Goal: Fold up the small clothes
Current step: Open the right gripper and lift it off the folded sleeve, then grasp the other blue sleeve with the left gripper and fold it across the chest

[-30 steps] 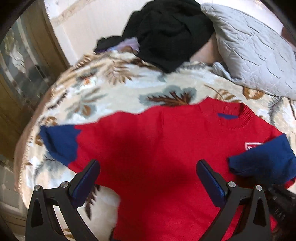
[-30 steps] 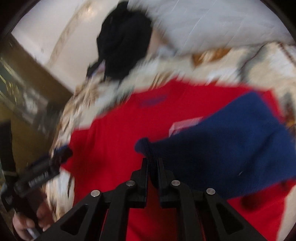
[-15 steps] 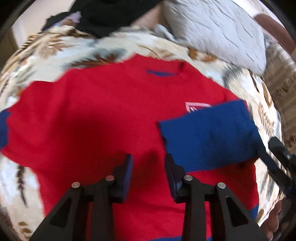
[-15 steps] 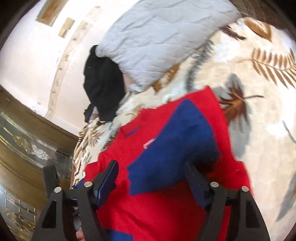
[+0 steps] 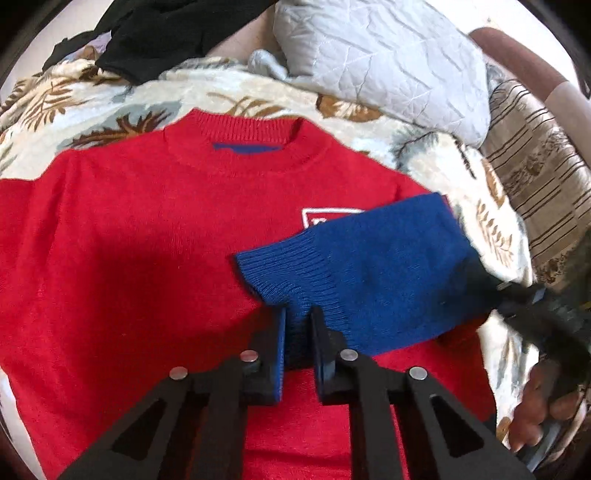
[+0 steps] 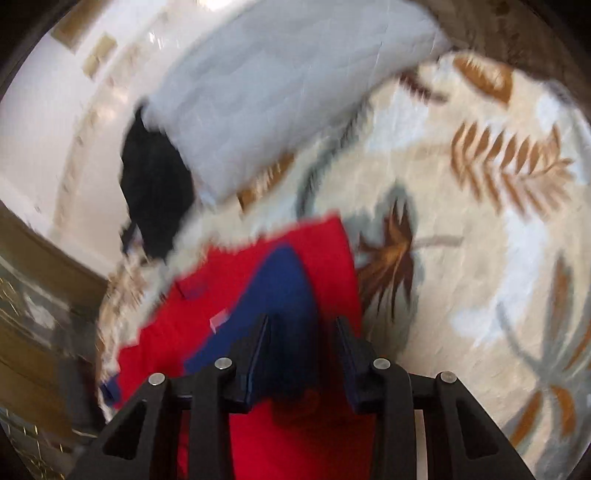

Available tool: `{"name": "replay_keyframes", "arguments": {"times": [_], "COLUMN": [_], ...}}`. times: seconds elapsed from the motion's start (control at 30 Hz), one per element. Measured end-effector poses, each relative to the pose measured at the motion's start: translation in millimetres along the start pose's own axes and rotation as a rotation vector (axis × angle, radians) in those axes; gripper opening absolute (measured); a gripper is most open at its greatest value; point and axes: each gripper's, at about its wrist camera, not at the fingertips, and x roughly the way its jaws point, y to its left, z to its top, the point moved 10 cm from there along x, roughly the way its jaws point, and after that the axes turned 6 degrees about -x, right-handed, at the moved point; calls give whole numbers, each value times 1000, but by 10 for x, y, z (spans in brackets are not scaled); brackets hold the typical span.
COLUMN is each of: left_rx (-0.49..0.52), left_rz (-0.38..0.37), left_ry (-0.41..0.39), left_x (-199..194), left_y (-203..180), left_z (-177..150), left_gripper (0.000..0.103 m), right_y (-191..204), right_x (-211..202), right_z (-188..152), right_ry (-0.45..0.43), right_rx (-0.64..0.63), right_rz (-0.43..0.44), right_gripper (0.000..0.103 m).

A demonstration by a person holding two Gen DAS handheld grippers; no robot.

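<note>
A small red sweater [image 5: 147, 240] with blue sleeves lies flat on a leaf-patterned blanket [image 5: 110, 99]. Its right blue sleeve [image 5: 373, 269] is folded across the chest. My left gripper [image 5: 297, 321] is shut on the ribbed cuff of that sleeve. In the right wrist view the sweater [image 6: 236, 280] and the folded sleeve [image 6: 280, 291] lie just ahead. My right gripper [image 6: 303, 332] is open, with its jaws on either side of the sleeve's shoulder end. It also shows at the right edge of the left wrist view [image 5: 517, 295].
A grey quilted pillow [image 5: 388, 62] and a pile of black clothes [image 5: 166, 29] lie at the back of the bed. A striped brown cloth [image 5: 535, 166] is at the right. A wooden cabinet [image 6: 37, 314] stands to the left.
My left gripper moved right and closed on the blue sleeve's cuff. My right gripper, open since half a second ago, narrowed and shifted at the sleeve's shoulder end.
</note>
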Motion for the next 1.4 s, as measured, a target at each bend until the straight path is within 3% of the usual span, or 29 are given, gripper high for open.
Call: {"name": "replay_keyframes", "arguments": {"times": [0.1, 0.3, 0.37, 0.47, 0.63, 0.7, 0.73, 0.83, 0.87, 0.97, 1.03, 1.1, 1.17, 1.27, 1.4], "left_rx": [37, 26, 14, -5, -65, -93, -98, -126, -146, -245, -331, -437, -541, -657, -706], "left_rz": [-11, -13, 12, 78, 111, 124, 134, 189, 190, 224, 295, 365, 374, 349, 312], "left_ry": [-33, -109, -142, -157, -111, -94, -88, -125, -141, -205, -253, -271, -265, -264, -265], "left_x": [-121, -496, -636, -744, -798, -829, -854, -1104, -1202, -1541, -1763, -1940, -2025, -2073, -2010], "left_y": [-46, 132, 293, 550, 976, 1104, 1156, 1425, 1521, 1964, 2380, 2844, 3205, 3566, 3762], "left_z": [26, 257, 317, 388, 340, 301, 285, 300, 311, 340, 328, 230, 106, -46, -155], "left_gripper": [10, 10, 10, 10, 12, 16, 16, 17, 19, 36, 53, 58, 59, 59, 59], "right_y": [103, 427, 491, 510, 607, 654, 692, 685, 687, 759, 787, 811, 858, 976, 1097], "right_x": [165, 105, 133, 101, 127, 175, 223, 489, 516, 457, 372, 286, 216, 117, 135], "right_z": [-157, -158, -179, -143, -131, -177, -226, -479, -509, -484, -466, -458, -456, -448, -484], "right_ry": [75, 76, 79, 47, 17, 26, 45, 167, 166, 131, 106, 77, 62, 39, 36], "right_rx": [6, -14, 8, 25, -41, -87, -113, -191, -206, -250, -234, -226, -211, -200, -228], "right_rz": [61, 186, 217, 226, 181, 153, 146, 34, 16, 1, 27, 44, 82, 134, 143], "right_gripper": [38, 41, 67, 69, 67, 56, 42, 38, 38, 40, 40, 42, 59, 59, 59]}}
